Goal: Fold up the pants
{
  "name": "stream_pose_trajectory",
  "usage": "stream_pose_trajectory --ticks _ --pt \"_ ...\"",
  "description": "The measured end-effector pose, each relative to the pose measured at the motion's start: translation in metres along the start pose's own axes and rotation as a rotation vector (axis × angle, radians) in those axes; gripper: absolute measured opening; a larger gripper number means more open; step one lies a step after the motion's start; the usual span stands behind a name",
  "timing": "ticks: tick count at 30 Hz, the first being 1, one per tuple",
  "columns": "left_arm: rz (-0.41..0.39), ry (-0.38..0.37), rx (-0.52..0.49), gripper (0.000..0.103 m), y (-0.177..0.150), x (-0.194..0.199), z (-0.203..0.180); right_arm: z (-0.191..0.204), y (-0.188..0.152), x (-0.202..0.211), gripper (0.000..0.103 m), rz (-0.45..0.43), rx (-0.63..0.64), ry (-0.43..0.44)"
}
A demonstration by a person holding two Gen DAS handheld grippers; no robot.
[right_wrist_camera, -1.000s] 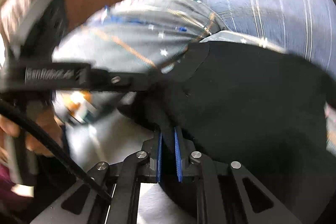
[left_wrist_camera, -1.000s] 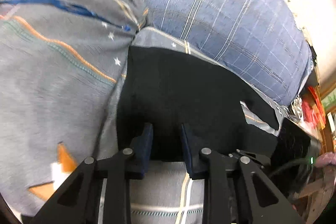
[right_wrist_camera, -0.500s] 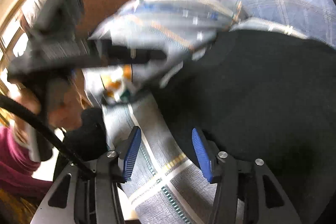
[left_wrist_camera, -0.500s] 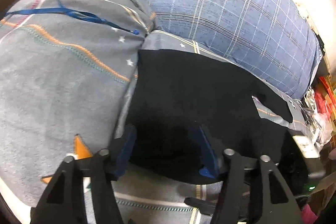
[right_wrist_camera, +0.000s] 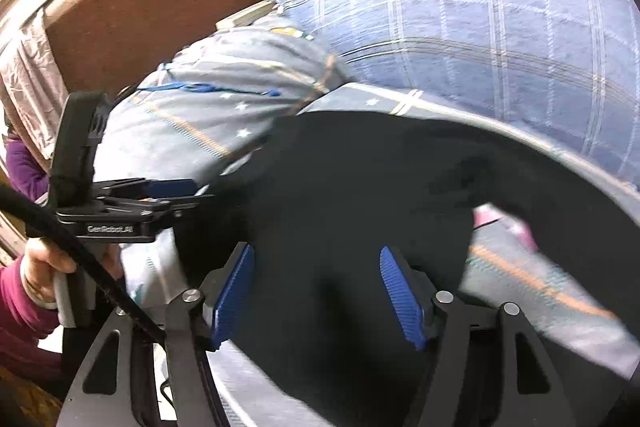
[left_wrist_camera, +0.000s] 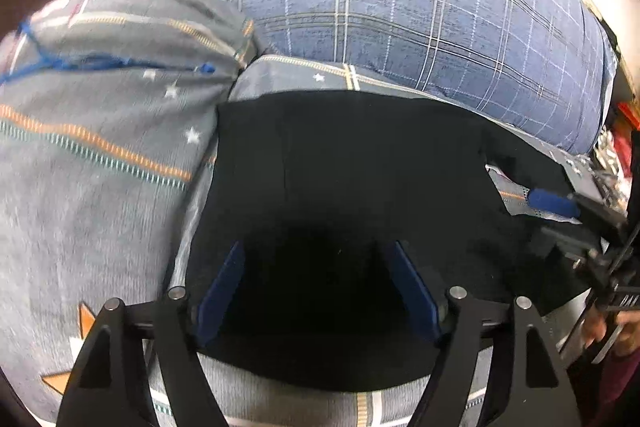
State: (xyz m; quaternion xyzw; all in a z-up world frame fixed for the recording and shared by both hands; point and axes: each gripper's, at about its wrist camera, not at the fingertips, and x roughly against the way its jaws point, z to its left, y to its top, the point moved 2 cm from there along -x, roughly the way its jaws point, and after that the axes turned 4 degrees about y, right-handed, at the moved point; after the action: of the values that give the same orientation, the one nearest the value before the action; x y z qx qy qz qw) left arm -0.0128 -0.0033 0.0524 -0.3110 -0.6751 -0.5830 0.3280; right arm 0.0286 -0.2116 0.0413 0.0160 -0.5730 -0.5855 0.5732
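Observation:
The black pants [left_wrist_camera: 352,179] lie folded flat on a grey patterned bed sheet [left_wrist_camera: 288,407]; they also fill the middle of the right wrist view [right_wrist_camera: 360,195]. My left gripper [left_wrist_camera: 316,287] is open, its blue pads spread above the near edge of the pants, holding nothing. My right gripper [right_wrist_camera: 316,291] is open and empty over the pants' near left part. The right gripper's blue pad shows at the right of the left wrist view [left_wrist_camera: 552,203]. The left gripper shows at the left of the right wrist view [right_wrist_camera: 168,191].
A blue plaid pillow [left_wrist_camera: 400,7] with a round badge lies behind the pants. A grey pillow [left_wrist_camera: 100,131] with orange lines and stars lies to the left. A brown headboard [right_wrist_camera: 140,7] stands at the back. Clutter [left_wrist_camera: 616,147] sits at the far right.
Both grippers opened and let go of the pants. They drew back a little, and the pants now lie flat on the sheet.

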Motion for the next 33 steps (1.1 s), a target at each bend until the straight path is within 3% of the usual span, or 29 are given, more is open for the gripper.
stream_pose_trajectory --ticks 3,9,13,18,23,26,30,33 --pt "-0.017 -0.004 -0.029 0.087 0.009 0.001 -0.006 -0.017 0.005 0.01 0.082 -0.013 0.002 -0.026" --pt "-0.02 0.021 -0.098 0.088 0.033 -0.01 -0.012 -0.053 0.023 0.012 0.085 0.004 0.021 -0.106" --pt "-0.025 -0.004 -0.179 0.091 0.062 -0.024 -0.01 -0.074 0.037 0.012 0.087 0.026 0.053 -0.143" --pt "0.054 -0.131 -0.24 0.093 0.093 -0.061 -0.008 -0.111 0.06 0.004 0.087 0.054 0.063 -0.183" --pt "0.129 -0.181 -0.21 0.093 0.119 -0.101 0.002 -0.149 0.076 -0.015 0.087 0.093 0.06 -0.187" --pt "0.146 -0.214 -0.248 0.093 0.13 -0.117 -0.001 -0.168 0.082 -0.028 0.087 0.127 0.068 -0.188" --pt "0.149 -0.185 -0.346 0.093 0.139 -0.137 -0.013 -0.184 0.084 -0.047 0.087 0.19 0.089 -0.165" --pt "0.2 -0.189 -0.446 0.093 0.138 -0.155 -0.024 -0.192 0.08 -0.062 0.087 0.24 0.108 -0.165"
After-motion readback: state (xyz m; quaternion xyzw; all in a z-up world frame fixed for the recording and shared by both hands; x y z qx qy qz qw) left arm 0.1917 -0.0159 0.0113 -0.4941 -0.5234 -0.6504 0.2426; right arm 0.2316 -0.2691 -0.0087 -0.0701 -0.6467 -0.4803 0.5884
